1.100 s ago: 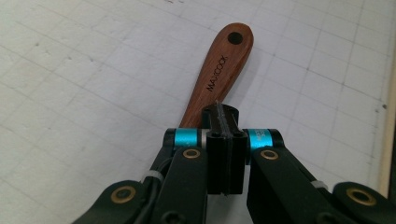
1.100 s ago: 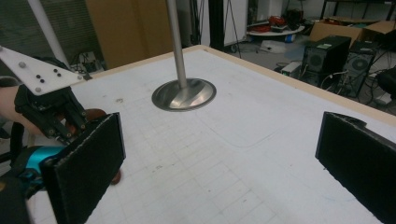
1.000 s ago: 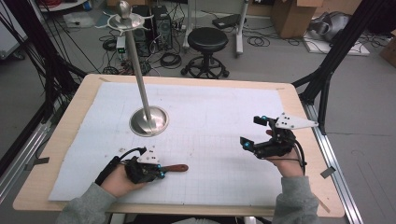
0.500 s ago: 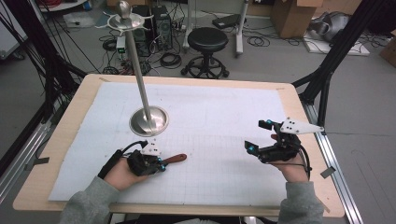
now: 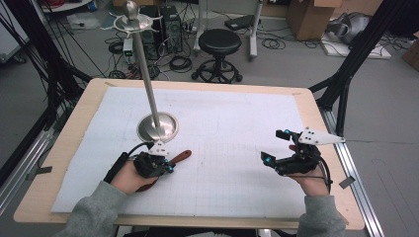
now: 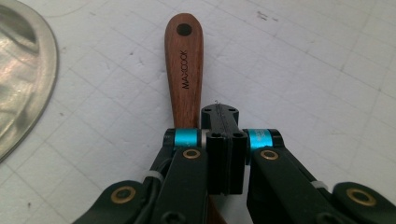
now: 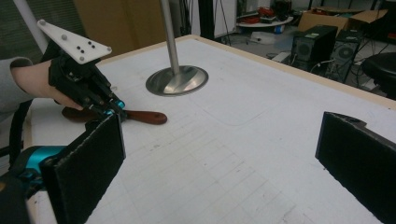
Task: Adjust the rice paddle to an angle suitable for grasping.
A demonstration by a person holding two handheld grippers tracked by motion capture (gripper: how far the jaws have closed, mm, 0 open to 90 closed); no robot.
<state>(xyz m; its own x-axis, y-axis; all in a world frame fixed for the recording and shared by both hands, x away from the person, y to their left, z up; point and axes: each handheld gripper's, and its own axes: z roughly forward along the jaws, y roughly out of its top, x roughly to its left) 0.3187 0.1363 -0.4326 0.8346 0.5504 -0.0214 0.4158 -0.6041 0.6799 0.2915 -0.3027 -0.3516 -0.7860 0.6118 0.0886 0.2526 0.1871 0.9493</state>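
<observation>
A wooden-handled utensil (image 5: pixel 181 157) lies flat on the white mat in front of the metal stand. Its brown handle (image 6: pixel 185 70) is printed MAXCOOK, and its other end is hidden under the left hand. My left gripper (image 5: pixel 169 166) sits low over the handle. In the left gripper view its jaws (image 6: pixel 223 119) are pressed together, and the handle runs beneath and just left of them, not between the pads. The right gripper view shows this gripper (image 7: pixel 108 110) on the utensil (image 7: pixel 145 117). At the mat's right side my right gripper (image 5: pixel 274 146) is held wide open and holds nothing (image 7: pixel 224 163).
A metal stand with a round base (image 5: pixel 158 127) and a tall pole (image 5: pixel 146 74) stands just beyond the left gripper; its base edge (image 6: pixel 18 70) is close to the handle. The mat (image 5: pixel 232 118) covers the wooden table (image 5: pixel 316 113). A stool and cables are on the floor beyond.
The left hand has moved forward toward the stand, and the handle end has swung away from the person with it. The right gripper has drifted slightly right and stays open.
</observation>
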